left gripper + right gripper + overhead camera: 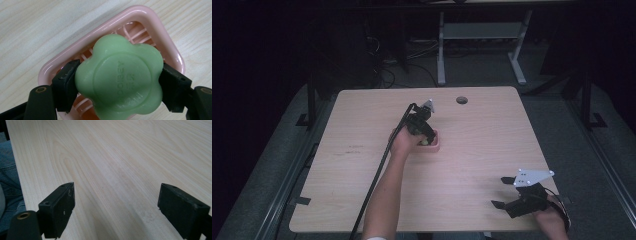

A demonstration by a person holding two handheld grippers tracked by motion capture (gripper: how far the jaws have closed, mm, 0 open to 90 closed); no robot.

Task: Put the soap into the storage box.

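Observation:
A green flower-shaped soap (120, 77) is clamped between the two black jaws of my left gripper (117, 85), just above a pink slatted soap dish (140, 17). In the high view the left gripper (426, 136) is at the table's middle, over the pink dish (435, 145), with a bit of the soap (424, 142) visible. My right gripper (502, 192) rests near the table's front right corner, its jaws wide apart with nothing between them. The right gripper view looks along those open jaws (115, 207) over bare wood.
The light wooden table (362, 165) has a round cable hole (461, 100) near its far edge. A black cable (382, 165) trails from the left gripper toward the front edge. A person's knee in jeans (8, 185) shows beside the table edge. Desk legs stand on the floor behind.

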